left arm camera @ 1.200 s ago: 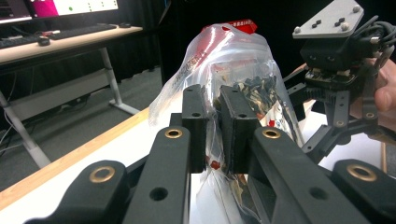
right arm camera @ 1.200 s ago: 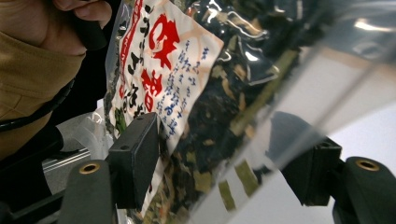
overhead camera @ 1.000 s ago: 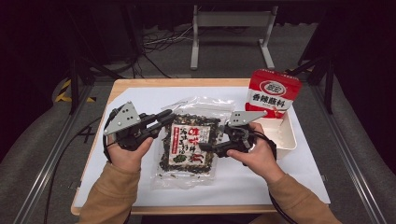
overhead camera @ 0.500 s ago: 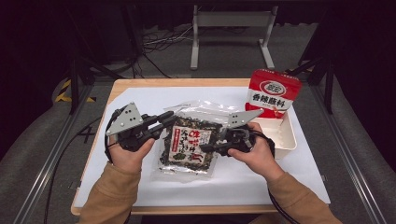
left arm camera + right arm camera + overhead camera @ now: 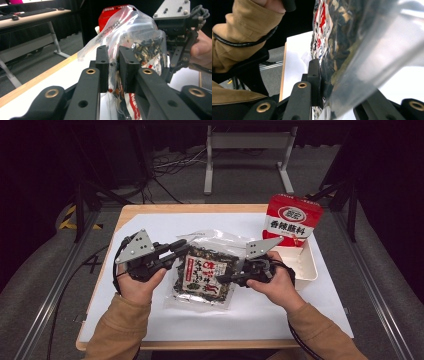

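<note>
Nearest, at the bottom of the high view: two forearms in tan sleeves (image 5: 117, 335), one hand on each gripper.

Left gripper (image 5: 182, 246), held in the left hand (image 5: 137, 282): grey three-cornered plate on top, black cable at the wrist, fingers (image 5: 102, 65) drawn narrow and clamped on the left edge of the seaweed bag (image 5: 205, 275). In the left gripper view, clear film pinched between the two black pads.

Right gripper (image 5: 223, 279), held in the right hand (image 5: 277, 285): grey plate on top, pointed toward the bag's right edge. In the right gripper view, one finger (image 5: 314, 80) pressed against the bag's film; the other finger hidden behind the plastic, with the film lying between them, so gripping the bag as far as can be told.

Seaweed bag: clear plastic pouch, dark dried contents, red-and-white printed label, placed mid-desk between the two grippers, top portion puffed and raised.

Desk (image 5: 125, 215): wooden rim, covered by a white sheet (image 5: 150, 227).

Right of the bag: shallow white tray (image 5: 307, 270) on the sheet.

Farther, at the tray's back end: red packet (image 5: 291, 220) with white characters, standing upright.

Beyond the desk: grey floor, loose cables (image 5: 167, 167), metal stand legs (image 5: 245, 142).
</note>
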A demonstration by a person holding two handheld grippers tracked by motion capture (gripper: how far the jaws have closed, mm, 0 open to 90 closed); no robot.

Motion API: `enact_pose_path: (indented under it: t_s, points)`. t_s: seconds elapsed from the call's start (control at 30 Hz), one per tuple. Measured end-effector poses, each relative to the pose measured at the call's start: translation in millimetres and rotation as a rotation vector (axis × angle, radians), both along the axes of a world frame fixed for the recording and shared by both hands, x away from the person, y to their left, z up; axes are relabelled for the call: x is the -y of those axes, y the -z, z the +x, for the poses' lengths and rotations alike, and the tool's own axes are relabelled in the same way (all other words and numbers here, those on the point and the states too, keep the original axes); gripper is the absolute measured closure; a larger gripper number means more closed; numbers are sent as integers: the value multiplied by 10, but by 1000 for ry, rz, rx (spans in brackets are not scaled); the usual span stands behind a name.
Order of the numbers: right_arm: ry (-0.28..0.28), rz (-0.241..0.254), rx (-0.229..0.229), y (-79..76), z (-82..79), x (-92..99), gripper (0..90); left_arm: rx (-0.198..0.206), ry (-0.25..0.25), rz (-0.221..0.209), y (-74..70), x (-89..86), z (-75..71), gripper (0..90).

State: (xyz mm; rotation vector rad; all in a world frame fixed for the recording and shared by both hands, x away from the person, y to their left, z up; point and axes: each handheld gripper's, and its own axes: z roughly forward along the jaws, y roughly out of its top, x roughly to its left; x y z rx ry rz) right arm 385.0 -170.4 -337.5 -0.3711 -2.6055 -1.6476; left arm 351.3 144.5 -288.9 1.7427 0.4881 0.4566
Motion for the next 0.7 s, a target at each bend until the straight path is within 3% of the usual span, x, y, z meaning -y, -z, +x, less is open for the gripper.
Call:
enact_pose_path:
  t_s: [0.07, 0.13, 0.2, 0.3, 0.53, 0.7]
  points:
    - [-2, -5, -6, -3, 1, 3, 747, 2, -2, 7, -10, -13, -4, 751]
    - [-3, -9, -6, -5, 5, 11, 747, -4, 0, -15, -12, -33, -4, 731]
    - [-1, -26, 2, -11, -1, 24, 748, -39, 30, -61, -20, -100, 14, 716]
    - [2, -34, 2, -18, -3, 42, 748, -54, 42, -77, -24, -139, 16, 683]
    - [37, -42, 24, -130, -9, 188, 748, -65, 31, -47, -29, -153, -4, 566]
    - [78, -93, 69, -252, -33, 313, 747, -83, 20, -38, 4, -175, 35, 546]
